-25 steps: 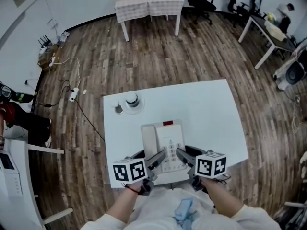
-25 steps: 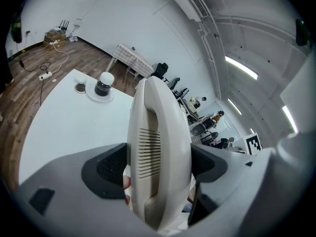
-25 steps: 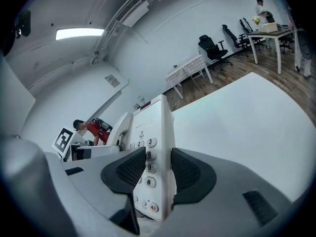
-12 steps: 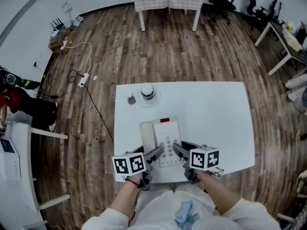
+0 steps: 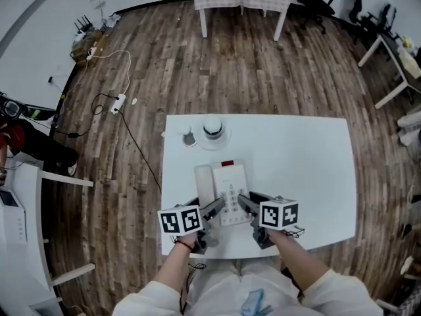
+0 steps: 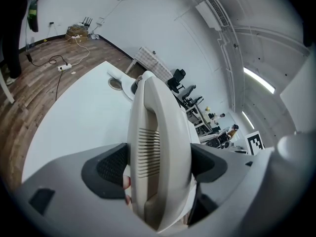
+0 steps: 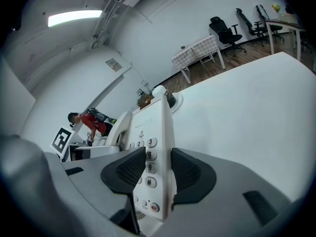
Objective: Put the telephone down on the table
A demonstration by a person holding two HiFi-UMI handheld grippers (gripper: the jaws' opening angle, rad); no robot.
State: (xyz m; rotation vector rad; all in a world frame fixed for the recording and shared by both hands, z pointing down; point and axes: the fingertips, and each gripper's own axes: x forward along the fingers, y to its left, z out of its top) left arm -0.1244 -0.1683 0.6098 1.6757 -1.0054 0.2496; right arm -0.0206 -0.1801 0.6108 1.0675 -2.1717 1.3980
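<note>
- While it is at the near edge of the table (image 5: pixel 309 163), the telephone (image 5: pixel 222 184) is gripped from both sides.
- Left gripper (image 5: pixel 216 209): jaws wide, clamped on the handset (image 6: pixel 158 147).
- Right gripper (image 5: pixel 245 203): jaws clamped on the keypad (image 7: pixel 148 157) edge.

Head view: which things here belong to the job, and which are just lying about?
In the job: telephone, left gripper and right gripper both clamped on it, white table.

Lying about: round white pot on a dish, small grey item beside it, power strip on the floor.
</note>
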